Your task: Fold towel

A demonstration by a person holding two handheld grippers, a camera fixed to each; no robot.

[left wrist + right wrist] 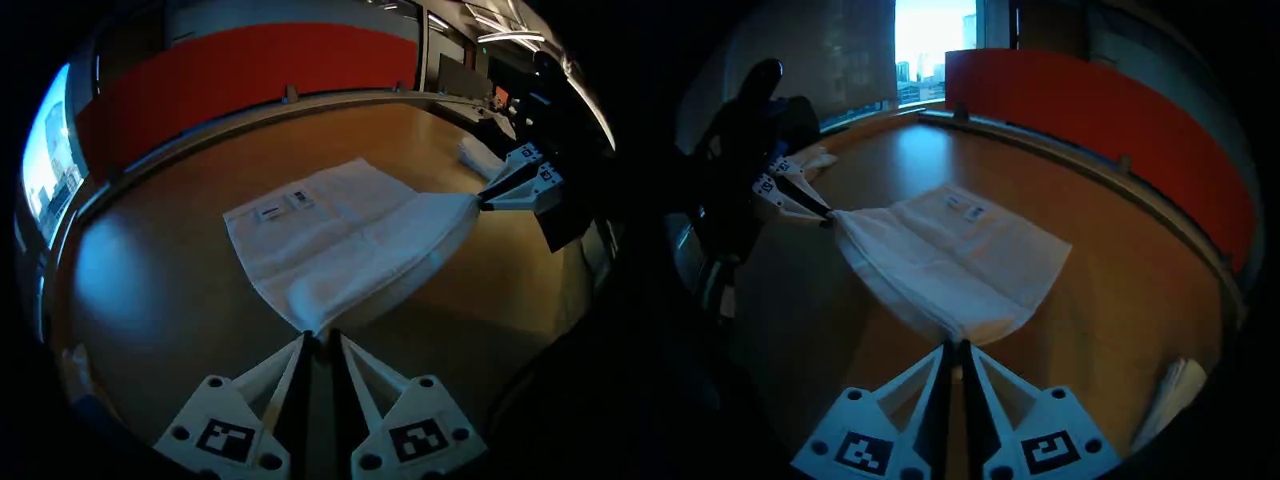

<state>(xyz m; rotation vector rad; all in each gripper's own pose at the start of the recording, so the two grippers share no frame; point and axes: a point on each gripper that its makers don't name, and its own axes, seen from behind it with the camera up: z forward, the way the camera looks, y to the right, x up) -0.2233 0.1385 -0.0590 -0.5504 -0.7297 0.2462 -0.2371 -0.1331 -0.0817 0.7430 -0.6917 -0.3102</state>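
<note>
A white towel [344,232] lies partly on the wooden table [160,264], its near edge lifted. My left gripper [320,334] is shut on one near corner of the towel. In the left gripper view, the right gripper [484,200] pinches the other corner at the right. The right gripper view has the towel [960,256] spread ahead, with my right gripper [954,346] shut on its corner. The left gripper [826,214] holds the far left corner there. Two labels [284,206] sit on the towel's far part.
A red partition [240,72] runs behind the table's far rim. Another white cloth [480,156] lies at the far right of the table, and a pale cloth [1176,392] at the lower right. A bright window [932,40] is beyond. A dark person [744,160] stands behind the grippers.
</note>
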